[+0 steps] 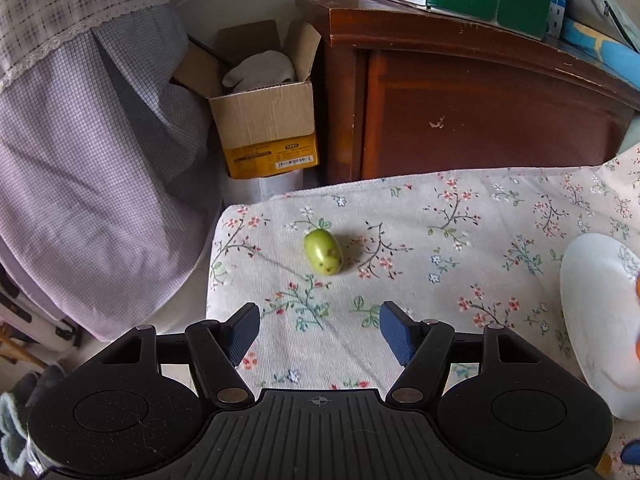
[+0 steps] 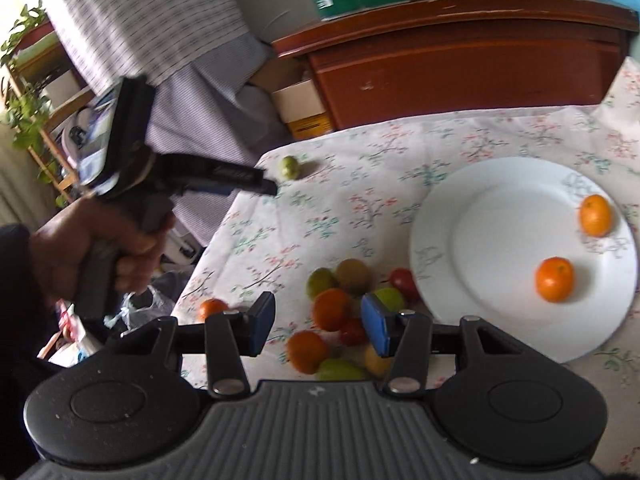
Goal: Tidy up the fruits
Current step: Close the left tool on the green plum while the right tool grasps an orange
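Observation:
A small green fruit [image 1: 323, 251] with dark spots lies alone on the floral tablecloth [image 1: 440, 240], a little ahead of my left gripper [image 1: 319, 330], which is open and empty. In the right wrist view that same green fruit [image 2: 289, 166] sits near the table's far left corner, just past the tip of the left gripper [image 2: 269, 188] held by a hand. My right gripper [image 2: 318, 326] hovers open and empty over a pile of fruit [image 2: 340, 312] of orange, green and red. Two orange fruits [image 2: 555, 285] lie on the white plate [image 2: 480, 240].
A dark wooden cabinet [image 1: 480, 112] stands behind the table with boxes on top. An open cardboard box [image 1: 264, 112] sits on the floor beside it. Checked fabric [image 1: 92, 160] hangs at the left. The plate's rim [image 1: 592, 320] shows at the right. One orange fruit [image 2: 212, 307] lies near the table's left edge.

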A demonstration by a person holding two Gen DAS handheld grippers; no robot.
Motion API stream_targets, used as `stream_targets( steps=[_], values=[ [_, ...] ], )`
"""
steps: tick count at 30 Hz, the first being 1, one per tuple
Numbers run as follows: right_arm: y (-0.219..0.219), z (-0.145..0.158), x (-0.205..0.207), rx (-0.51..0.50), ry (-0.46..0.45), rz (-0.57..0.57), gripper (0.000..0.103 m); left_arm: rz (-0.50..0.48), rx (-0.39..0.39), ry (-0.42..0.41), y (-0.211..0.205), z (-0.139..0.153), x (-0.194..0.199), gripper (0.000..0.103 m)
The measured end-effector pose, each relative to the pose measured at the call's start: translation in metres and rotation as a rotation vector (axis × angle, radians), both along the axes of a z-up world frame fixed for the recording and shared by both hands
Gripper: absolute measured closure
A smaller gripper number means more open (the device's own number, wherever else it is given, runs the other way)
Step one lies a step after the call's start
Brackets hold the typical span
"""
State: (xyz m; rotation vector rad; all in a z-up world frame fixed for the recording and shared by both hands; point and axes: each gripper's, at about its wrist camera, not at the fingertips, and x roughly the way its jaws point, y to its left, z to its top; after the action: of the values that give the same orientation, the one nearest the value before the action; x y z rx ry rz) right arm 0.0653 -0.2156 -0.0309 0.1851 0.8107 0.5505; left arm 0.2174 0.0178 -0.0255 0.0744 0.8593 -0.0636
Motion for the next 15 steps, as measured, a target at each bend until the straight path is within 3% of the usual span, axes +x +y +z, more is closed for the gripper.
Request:
stream_targets(
  steps=[15],
  values=[
    [0.042,-0.007,-0.013,-0.044,-0.009,0.164,0.053,-0.025,-0.034,-0.019,0.003,-0.025,0.048,0.039]
  ],
)
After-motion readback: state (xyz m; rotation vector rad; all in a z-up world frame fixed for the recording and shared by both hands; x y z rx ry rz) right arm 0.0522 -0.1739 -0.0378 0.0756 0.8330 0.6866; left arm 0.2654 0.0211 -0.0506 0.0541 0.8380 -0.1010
